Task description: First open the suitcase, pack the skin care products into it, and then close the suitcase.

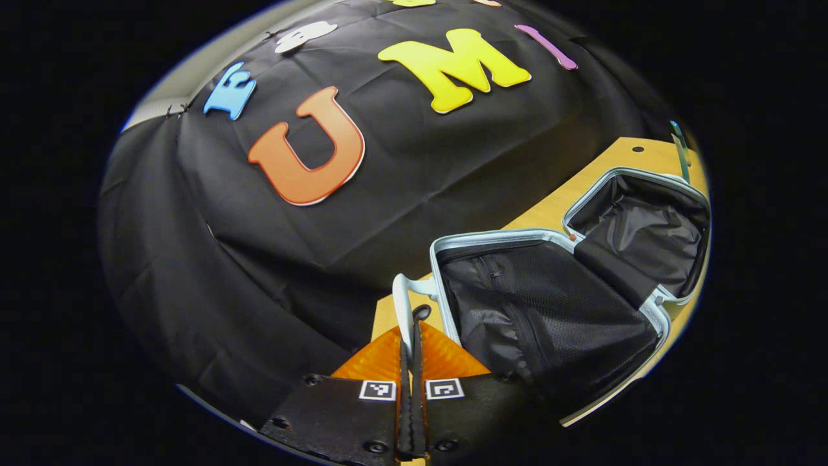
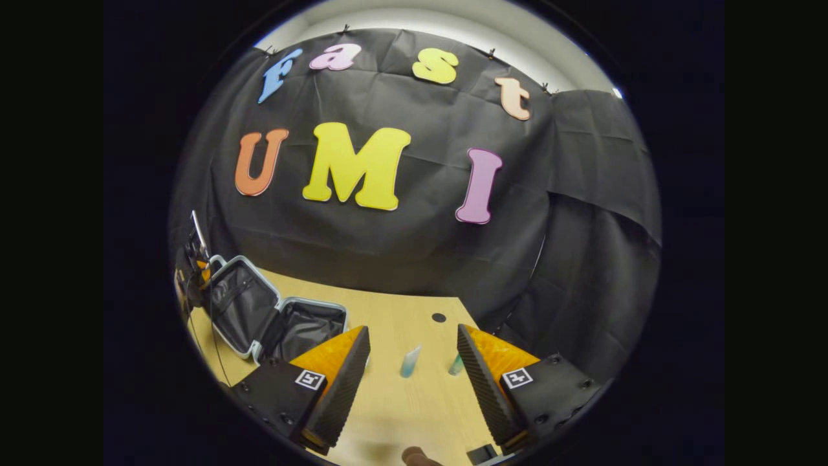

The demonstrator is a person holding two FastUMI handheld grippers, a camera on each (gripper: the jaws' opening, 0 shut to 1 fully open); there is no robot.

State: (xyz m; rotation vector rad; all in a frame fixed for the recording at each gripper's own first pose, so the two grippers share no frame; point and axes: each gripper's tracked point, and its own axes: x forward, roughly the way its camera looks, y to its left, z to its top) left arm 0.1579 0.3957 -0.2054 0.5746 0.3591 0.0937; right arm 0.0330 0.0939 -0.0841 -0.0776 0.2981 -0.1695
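Suitcase [image 1: 550, 304] lies open on the table [image 2: 401, 401], both halves lined black. Left gripper [image 1: 411, 362] fingers pressed together on its pale handle [image 1: 402, 304]. Right gripper [image 2: 414, 369] fingers spread wide above two small tubes [image 2: 409, 361] near the suitcase.

Bare desk [image 2: 414, 401] lies open between two small tubes [image 2: 410, 361] and the near edge; the open suitcase [image 2: 259, 317] (lid up) blocks its left side.
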